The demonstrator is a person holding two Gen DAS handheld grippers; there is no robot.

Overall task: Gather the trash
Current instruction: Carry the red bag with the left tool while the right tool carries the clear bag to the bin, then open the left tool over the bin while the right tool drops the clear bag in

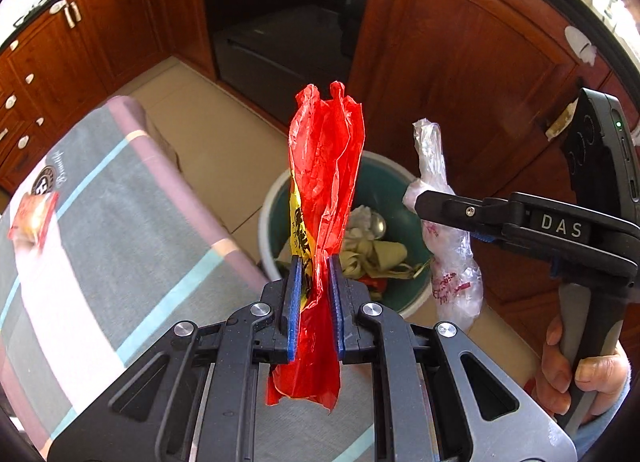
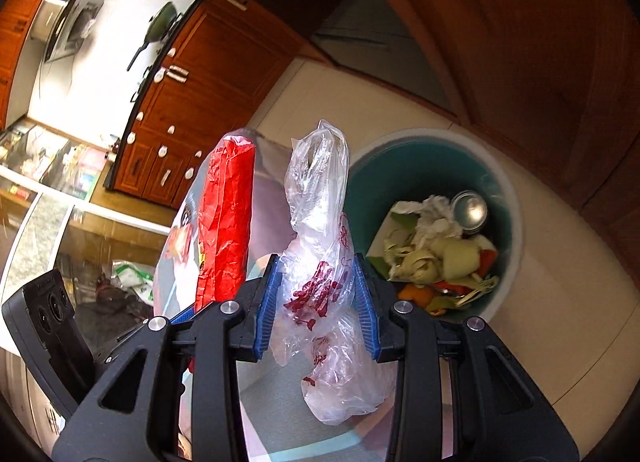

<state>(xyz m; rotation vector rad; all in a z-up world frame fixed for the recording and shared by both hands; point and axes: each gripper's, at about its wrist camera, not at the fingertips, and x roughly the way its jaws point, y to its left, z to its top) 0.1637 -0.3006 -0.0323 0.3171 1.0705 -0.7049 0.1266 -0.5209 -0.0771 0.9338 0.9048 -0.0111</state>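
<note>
The left hand-held gripper (image 1: 313,286) is clenching a red bag (image 1: 326,166), the right hand-held gripper (image 2: 316,282) a clear bag (image 2: 318,222); the bin (image 2: 505,182) is lying ahead, lower right of frame, nearer the right.

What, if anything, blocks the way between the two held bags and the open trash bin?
Nothing visible does. The left gripper holds the red bag and the right gripper the clear bag, both near the bin, whose mouth is open, with scraps low inside.
</note>
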